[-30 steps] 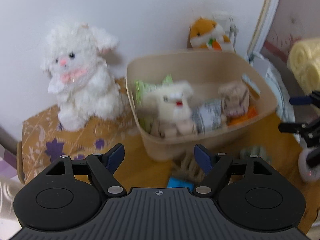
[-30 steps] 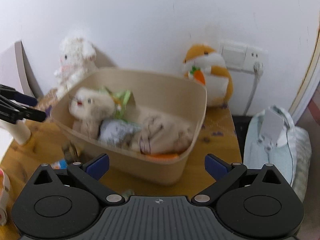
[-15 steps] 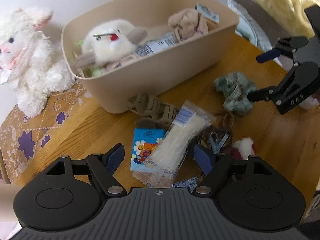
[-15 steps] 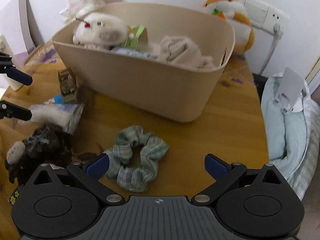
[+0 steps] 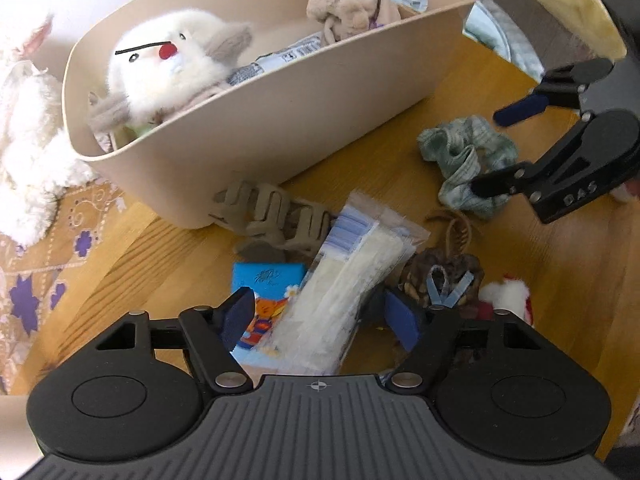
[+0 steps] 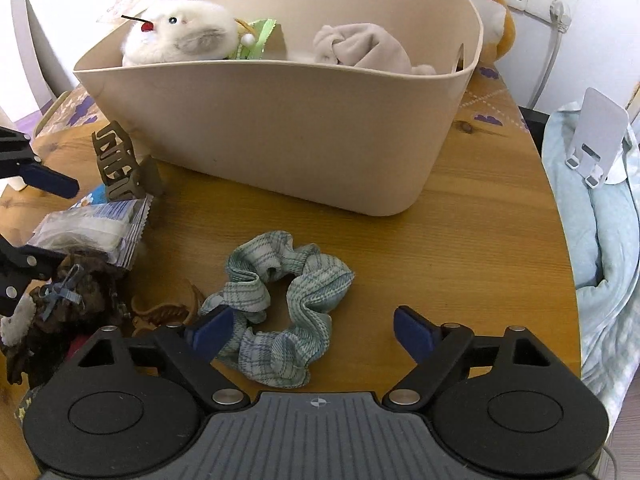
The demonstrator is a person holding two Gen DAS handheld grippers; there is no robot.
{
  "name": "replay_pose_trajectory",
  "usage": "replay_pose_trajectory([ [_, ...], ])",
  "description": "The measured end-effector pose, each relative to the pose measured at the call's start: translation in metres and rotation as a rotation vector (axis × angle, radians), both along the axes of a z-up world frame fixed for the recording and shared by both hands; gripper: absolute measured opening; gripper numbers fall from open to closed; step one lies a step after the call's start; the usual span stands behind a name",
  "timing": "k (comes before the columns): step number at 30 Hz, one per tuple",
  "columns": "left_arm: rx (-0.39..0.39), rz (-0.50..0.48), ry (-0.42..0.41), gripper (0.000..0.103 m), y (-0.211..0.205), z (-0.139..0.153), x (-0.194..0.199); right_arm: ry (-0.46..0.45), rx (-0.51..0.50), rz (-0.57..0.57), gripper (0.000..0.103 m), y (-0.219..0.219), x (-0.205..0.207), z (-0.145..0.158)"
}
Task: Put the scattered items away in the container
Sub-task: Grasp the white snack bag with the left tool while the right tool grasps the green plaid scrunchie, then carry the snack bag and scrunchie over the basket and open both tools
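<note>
We could not make out much of what lay low in the beige container (image 6: 280, 128): its near wall hid everything under the white plush toy (image 6: 180, 36) and the crumpled beige cloth (image 6: 360, 48), and a printed packet (image 5: 280, 58) showed only as a strip between them. Our left gripper (image 5: 320, 320) covered the near end of the clear packet (image 5: 352, 280), whose long axis ran from between our spread fingers up and away toward the container; the blue card (image 5: 264, 292) lay partly under it, beside the tan hair claw (image 5: 272, 216), which touched the container's base. The dark furry item (image 5: 440, 276) with a pale blue bow was half hidden and hard to identify. Our right gripper (image 6: 312, 330) was spread wide, holding nothing, with the green plaid scrunchie (image 6: 280, 300) lying flat on the wooden table (image 6: 460, 240) just in front of the container, its near-left part against our left finger (image 6: 210, 330).
</note>
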State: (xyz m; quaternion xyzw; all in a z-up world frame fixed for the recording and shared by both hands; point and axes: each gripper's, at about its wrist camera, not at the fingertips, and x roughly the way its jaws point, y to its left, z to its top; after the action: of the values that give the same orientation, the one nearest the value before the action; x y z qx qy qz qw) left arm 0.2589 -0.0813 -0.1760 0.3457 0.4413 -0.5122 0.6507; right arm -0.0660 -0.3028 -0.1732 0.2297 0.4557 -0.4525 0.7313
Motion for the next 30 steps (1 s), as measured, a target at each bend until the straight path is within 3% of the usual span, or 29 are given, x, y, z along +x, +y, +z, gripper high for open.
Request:
replay_pose_trajectory([
  [6, -0.029, 0.019, 0.078, 0.043, -0.002, 0.002, 0.004, -0.009, -0.001, 0.006, 0.058, 0.002, -0.001, 0.001],
  [10, -0.033, 0.019, 0.086, 0.039, -0.001, 0.004, 0.003, -0.011, -0.005, 0.01, 0.044, 0.005, -0.002, 0.002],
  [15, -0.064, 0.061, 0.107, 0.03, 0.007, 0.006, 0.006, -0.02, -0.016, 0.02, 0.015, 0.009, -0.003, 0.008],
  [30, -0.108, 0.093, 0.125, 0.028, 0.035, 0.034, 0.014, -0.059, -0.052, 0.039, 0.012, 0.025, -0.03, 0.046],
])
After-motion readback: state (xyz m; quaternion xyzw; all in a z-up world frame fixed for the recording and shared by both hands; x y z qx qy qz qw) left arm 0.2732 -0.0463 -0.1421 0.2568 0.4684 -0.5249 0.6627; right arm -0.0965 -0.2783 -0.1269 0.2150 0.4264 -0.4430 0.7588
